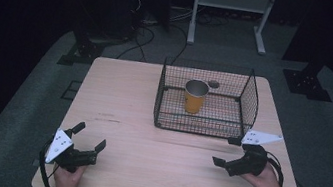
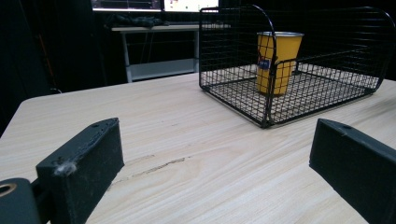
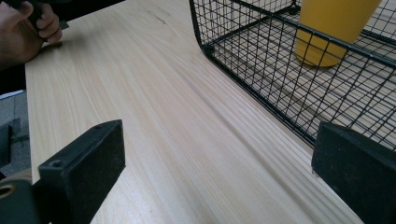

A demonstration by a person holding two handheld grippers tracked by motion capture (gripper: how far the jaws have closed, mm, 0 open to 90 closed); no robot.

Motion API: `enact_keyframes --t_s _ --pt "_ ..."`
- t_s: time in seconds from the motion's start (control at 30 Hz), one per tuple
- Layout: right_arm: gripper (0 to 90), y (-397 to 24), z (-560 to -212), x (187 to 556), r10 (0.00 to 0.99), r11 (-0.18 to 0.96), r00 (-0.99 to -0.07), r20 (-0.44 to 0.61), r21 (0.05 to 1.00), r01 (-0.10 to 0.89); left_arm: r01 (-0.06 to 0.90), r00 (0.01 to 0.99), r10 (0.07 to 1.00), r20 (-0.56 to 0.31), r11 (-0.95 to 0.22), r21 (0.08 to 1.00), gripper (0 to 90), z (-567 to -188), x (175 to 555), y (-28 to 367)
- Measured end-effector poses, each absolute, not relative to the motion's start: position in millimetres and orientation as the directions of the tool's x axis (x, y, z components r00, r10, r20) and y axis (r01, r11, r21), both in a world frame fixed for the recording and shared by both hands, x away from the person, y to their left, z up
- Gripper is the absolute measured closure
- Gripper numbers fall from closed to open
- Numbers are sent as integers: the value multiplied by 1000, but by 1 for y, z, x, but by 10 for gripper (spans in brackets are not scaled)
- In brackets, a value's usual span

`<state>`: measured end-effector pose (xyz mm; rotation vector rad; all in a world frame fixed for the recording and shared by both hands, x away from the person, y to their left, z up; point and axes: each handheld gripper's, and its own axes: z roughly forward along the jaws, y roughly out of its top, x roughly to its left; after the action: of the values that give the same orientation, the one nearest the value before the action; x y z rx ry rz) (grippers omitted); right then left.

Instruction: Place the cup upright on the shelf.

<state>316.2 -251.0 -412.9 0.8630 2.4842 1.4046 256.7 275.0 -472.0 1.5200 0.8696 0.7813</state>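
Yellow cup (image 1: 195,97) stands upright inside the black wire basket (image 1: 249,104), on the basket's floor a little left of its middle, well apart from both grippers. The basket sits on the far right part of the wooden table (image 1: 128,97), its open side toward the person.

At the near left corner of the table, the left gripper (image 1: 92,137) lies in the person's left hand (image 1: 67,179), low over the wood, its jaws spread wide with nothing between them. In the left gripper view the two black jaws frame bare tabletop, and the cup (image 2: 278,60) shows ahead and to the right behind the basket's (image 2: 233,88) front wires; a small blue label seems to sit on its side, though the mesh blurs it.

Farther right, the right gripper (image 1: 226,152) is held by the right hand (image 1: 266,183) just beside the basket's near right corner, apart from the wire. Its jaws likewise stand wide open and empty. The right gripper view looks across the table (image 3: 154,116) past the basket's edge (image 3: 261,79), with the cup's lower part (image 3: 334,32) behind the mesh.
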Motion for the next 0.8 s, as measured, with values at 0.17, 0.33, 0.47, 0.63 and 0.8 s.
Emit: enact_keyframes --t_s 0.17,0.33,0.47,0.63,0.8 --pt "23 -255 -416 311 565 377 -813 141 832 406 99 502 865 6 -64 993 22 -472 257 275" --pt "23 -261 -420 306 575 361 -804 150 835 415 98 502 865 6 -64 993 22 -472 257 275" --pt "23 -263 -423 304 586 363 -797 145 832 418 98 502 865 7 -65 993 22 -472 257 275" --pt "23 -266 -426 300 591 356 -793 146 835 419 98 502 865 7 -65 993 22 -472 257 275" --pt "23 -269 -429 292 599 346 -788 142 842 415 99 501 866 7 -65 993 22 -472 257 275"
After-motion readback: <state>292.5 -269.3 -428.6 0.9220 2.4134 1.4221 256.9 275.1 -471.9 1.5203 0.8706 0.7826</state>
